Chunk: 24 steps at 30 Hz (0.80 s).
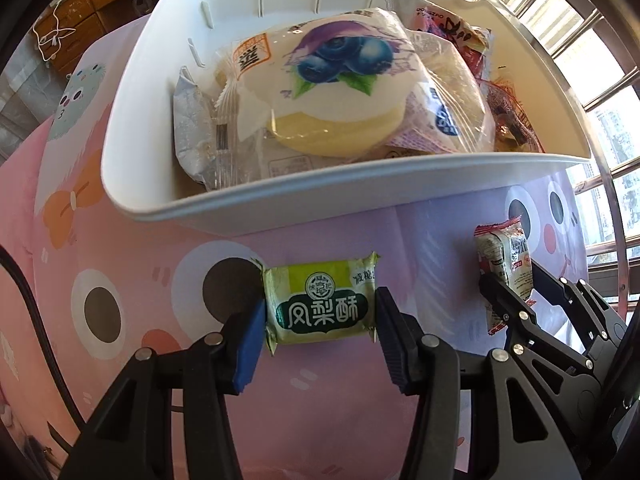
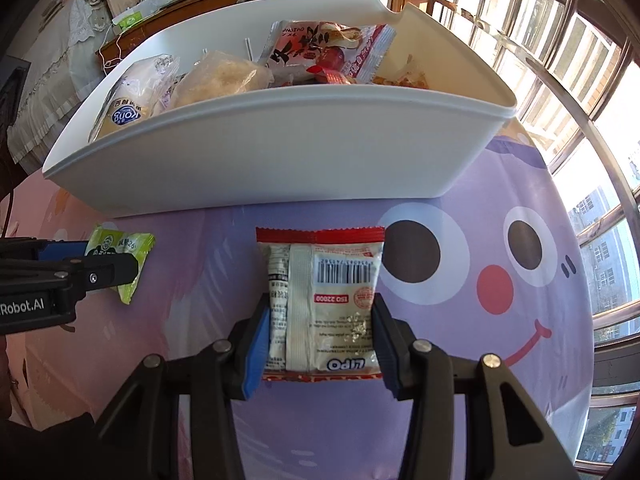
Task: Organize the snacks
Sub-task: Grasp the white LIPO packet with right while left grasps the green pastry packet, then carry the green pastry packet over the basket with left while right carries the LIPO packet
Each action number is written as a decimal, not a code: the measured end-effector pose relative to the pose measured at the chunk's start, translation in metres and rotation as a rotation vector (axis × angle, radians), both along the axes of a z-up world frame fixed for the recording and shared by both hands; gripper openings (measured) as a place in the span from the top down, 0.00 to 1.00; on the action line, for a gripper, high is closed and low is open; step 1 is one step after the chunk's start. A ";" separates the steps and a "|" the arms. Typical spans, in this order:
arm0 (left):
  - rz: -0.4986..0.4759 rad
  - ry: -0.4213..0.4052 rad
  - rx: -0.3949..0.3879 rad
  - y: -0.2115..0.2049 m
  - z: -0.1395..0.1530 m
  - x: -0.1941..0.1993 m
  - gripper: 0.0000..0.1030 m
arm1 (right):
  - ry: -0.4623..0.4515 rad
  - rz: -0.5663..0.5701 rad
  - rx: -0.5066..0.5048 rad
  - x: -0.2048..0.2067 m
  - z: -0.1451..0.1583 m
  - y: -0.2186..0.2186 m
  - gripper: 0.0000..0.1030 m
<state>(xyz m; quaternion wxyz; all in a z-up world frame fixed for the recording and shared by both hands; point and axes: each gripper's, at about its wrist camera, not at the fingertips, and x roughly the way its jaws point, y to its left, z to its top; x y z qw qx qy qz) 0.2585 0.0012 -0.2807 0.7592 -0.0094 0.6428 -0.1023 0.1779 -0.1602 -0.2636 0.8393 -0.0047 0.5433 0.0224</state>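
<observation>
Both grippers are down low over the worktop, which wears a pink and lilac cartoon cloth with big round eyes and a red smile.

Left gripper first: its blue-padded fingers sit on either side of a green pineapple cake packet, pads pressed against the wrapper's short ends. That is a grip, and the packet sits squarely between the two pads. From the right wrist view the same green packet pokes out past the left gripper's black finger, at the left of the picture.

Over to the right gripper: it has a red-edged cracker packet clamped, barcode side facing the camera, upside-down lettering near the bottom seam. Both pads bear on the packet's long sides, so this one is gripped too. In the left wrist view that packet stands on edge between the right gripper's black fingers, well right of the green one.

Just behind both packets stands the white bin, its near wall close to them but not touching. It is already well stocked: a blueberry cake in clear wrap lies on top, a silver foil packet is tucked at the left end, and red printed snack bags are piled toward the far right corner.

A barred window lights the right side.
</observation>
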 end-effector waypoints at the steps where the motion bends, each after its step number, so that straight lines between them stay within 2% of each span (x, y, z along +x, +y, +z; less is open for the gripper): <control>1: -0.006 0.001 0.001 -0.004 0.002 -0.004 0.51 | 0.001 -0.002 0.001 -0.002 0.001 -0.003 0.55; 5: -0.036 -0.005 -0.020 -0.016 0.012 -0.012 0.51 | 0.000 -0.016 0.012 -0.010 0.010 -0.016 0.55; 15: -0.146 -0.079 -0.057 -0.049 0.069 -0.032 0.51 | -0.065 -0.052 0.024 -0.018 0.051 -0.058 0.55; 24: -0.175 -0.185 -0.101 -0.077 0.123 -0.005 0.51 | -0.158 -0.055 0.006 0.000 0.091 -0.076 0.55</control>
